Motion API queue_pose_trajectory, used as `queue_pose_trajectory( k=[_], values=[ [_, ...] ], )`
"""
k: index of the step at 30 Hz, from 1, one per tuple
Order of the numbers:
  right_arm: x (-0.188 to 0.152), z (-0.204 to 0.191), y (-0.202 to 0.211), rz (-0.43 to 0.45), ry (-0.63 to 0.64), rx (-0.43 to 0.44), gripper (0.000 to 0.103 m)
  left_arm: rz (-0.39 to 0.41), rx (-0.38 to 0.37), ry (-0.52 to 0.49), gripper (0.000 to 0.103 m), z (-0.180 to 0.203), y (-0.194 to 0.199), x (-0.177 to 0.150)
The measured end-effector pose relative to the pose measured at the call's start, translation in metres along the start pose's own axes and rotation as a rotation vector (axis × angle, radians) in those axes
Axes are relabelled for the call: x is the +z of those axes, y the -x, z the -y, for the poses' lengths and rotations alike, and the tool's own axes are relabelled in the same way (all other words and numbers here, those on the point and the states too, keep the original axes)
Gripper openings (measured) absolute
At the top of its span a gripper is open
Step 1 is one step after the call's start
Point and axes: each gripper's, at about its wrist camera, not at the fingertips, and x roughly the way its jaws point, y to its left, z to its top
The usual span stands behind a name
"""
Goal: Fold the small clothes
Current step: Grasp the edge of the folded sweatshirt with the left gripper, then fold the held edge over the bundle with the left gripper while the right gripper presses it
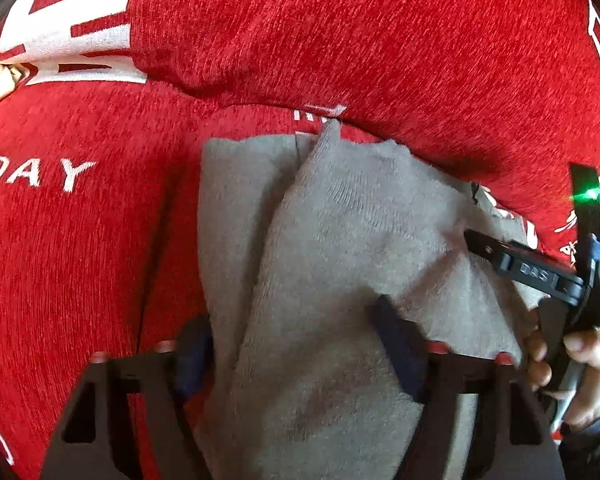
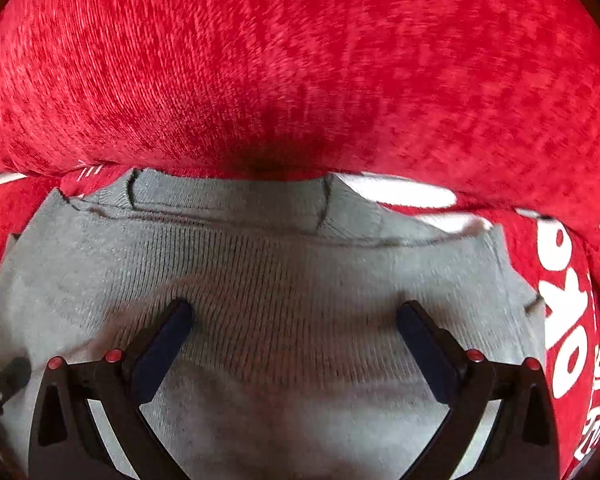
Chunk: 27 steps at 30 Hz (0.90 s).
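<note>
**A:** Status? Where's the garment?

**B:** Grey knit garment [image 1: 332,264] lies on the red printed cloth [image 1: 100,240], butted against a raised red fold [image 2: 300,80] at its far edge. Left gripper [image 1: 300,344] has its fingers spread, with a ridge of grey knit running up between them. No pinch yet. Right gripper [image 2: 294,320] is spread wide too, both pads pressing down on the ribbed part, nothing clamped.

**A:** How to do the fold cleanly?

**B:** My read: close both on the near edge at matching depth, catching all the layers. Lift level, carry toward the far seam line [image 2: 228,216], lay down without dragging. The knit looks soft and thick, so it'll bunch if one side leads.

**A:** Unknowns?

**B:** Plenty. The near hem is cut off under both grippers. Can't tell how many layers sit there, or what kind of garment it is. Right-wrist view is blurred. The person's right hand [image 1: 580,356] shows only partly at the left view's edge.
</note>
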Motion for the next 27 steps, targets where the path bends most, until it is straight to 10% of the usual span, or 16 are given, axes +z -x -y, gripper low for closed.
queue_pose_trajectory(
  k=[3,11,18,23,27],
  values=[
    [-0.01,0.005,0.019,0.038,-0.014,0.028,0.103,-0.027,-0.06,0.034,0.026,-0.007,0.0,0.005],
    [-0.027,0.01,0.02,-0.002,0.015,0.028,0.103,0.01,-0.063,0.024,0.021,0.008,0.021,0.009],
    [-0.043,0.014,0.047,0.065,0.013,0.107,0.101,-0.026,0.015,0.024,0.021,0.018,0.012,0.013],
    [-0.076,-0.019,0.036,0.14,0.203,-0.015,0.103,-0.044,0.094,0.018,0.021,0.036,0.02,0.018],
    [-0.067,0.012,0.056,0.092,0.066,0.063,0.101,-0.04,0.147,-0.007,0.021,0.06,0.038,0.023]
  ],
)
